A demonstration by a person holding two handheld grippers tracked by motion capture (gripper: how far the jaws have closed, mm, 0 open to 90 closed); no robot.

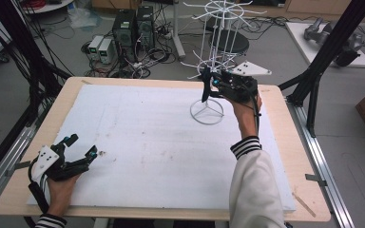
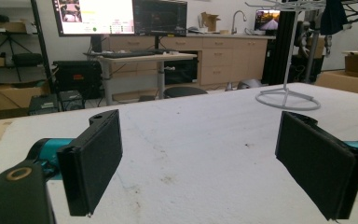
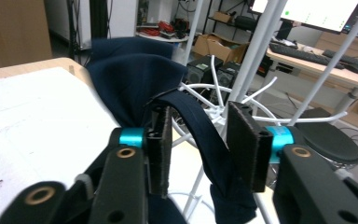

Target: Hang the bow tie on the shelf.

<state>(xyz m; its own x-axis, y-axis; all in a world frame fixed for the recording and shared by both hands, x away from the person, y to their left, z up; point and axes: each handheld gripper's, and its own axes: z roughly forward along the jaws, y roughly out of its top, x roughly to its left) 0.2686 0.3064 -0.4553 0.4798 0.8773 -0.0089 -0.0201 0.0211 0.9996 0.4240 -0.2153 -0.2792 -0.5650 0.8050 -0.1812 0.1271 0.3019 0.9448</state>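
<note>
The right gripper (image 3: 198,149), jaws part-spread around a navy cloth strap (image 3: 200,135) (no firm pinch visible), sits at the white wire rack (image 1: 214,57) near the tabletop's far right edge. This looks like hanging the cloth; next, loop the strap over a prong. The left gripper (image 2: 214,154) rests wide-spread near the front left corner.

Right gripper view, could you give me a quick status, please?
Right gripper open around navy cloth at white rack. Left gripper open, idle on table. Rack prongs crowd cloth.
</note>
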